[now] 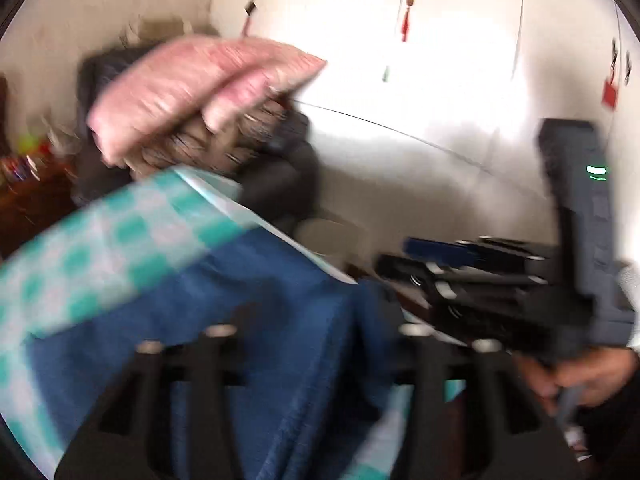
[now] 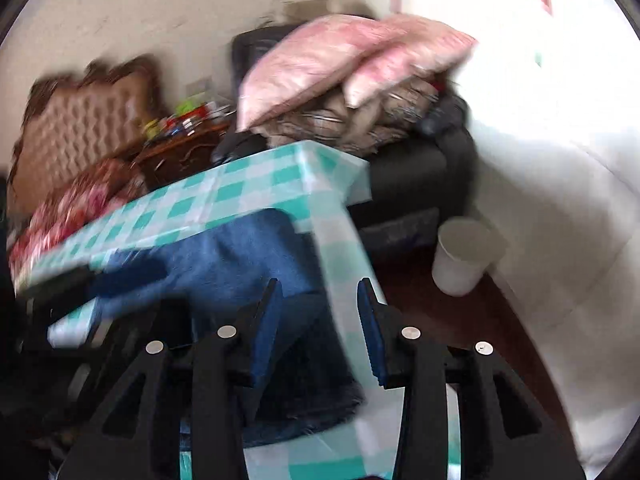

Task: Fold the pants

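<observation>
I see the pants (image 2: 240, 256) lying folded on the counter (image 2: 256, 188) near its right edge; my right gripper (image 2: 320, 320) stands open, empty; my left gripper (image 1: 316, 344) likewise; I should square the fold before regripping.

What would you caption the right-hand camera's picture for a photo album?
Open right gripper above blue pants on a checked tablecloth.
</observation>
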Available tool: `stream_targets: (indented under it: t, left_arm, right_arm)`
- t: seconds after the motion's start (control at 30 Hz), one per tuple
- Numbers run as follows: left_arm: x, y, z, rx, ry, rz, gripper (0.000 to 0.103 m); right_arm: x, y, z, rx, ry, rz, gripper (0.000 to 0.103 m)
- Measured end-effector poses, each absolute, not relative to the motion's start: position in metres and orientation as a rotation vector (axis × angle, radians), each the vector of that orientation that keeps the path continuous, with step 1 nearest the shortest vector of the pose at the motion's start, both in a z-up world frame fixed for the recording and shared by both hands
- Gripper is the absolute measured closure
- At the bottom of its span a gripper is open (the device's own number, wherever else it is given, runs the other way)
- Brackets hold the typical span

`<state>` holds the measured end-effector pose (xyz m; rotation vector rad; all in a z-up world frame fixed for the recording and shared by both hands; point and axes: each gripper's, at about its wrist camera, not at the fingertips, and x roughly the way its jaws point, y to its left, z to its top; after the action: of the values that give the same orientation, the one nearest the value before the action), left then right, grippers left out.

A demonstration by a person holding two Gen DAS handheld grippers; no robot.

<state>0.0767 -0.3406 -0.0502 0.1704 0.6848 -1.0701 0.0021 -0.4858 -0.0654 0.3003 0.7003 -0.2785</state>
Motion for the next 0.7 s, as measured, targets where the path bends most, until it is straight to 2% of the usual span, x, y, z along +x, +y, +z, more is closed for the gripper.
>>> stream_targets:
  t: [0.1,0.23,0.3,0.37,0.43,0.57,0.63,0.7]
  left_arm:
    - [0.043,-0.344,-0.070,0.179,0.778,-1.176,0.042]
    - [0.039,-0.334,-0.072,0.124,0.729,-1.160,0.042]
    - [0.068,-0.327,-0.068,-0.003,0.759,-1.126,0.052]
    - [0.102,-0.333,-0.067,-0.038,0.797,-1.051,0.079]
    - [0.128,-0.352,-0.070,0.008,0.853,-1.032,0.088]
    - [0.171,-0.406,-0.100,0.153,0.937,-0.981,0.095]
    - [0.193,-0.416,-0.119,0.144,0.988,-0.957,0.101]
    - [0.205,-0.418,-0.126,0.098,1.009,-0.962,0.101]
  right_arm:
    - [-0.017,-0.521,-0.072,0.430,0.699,-0.334,0.066]
    - [-0.031,-0.523,-0.066,0.371,0.701,-0.366,0.066]
    - [-0.031,-0.511,-0.059,0.337,0.694,-0.339,0.066]
    - [-0.030,-0.493,-0.052,0.320,0.678,-0.287,0.066]
    - [-0.020,-0.475,-0.055,0.306,0.695,-0.235,0.066]
    - [0.005,-0.451,-0.086,0.229,0.801,-0.276,0.066]
    - [0.013,-0.450,-0.105,0.213,0.864,-0.315,0.066]
    - [0.016,-0.451,-0.121,0.213,0.907,-0.342,0.066]
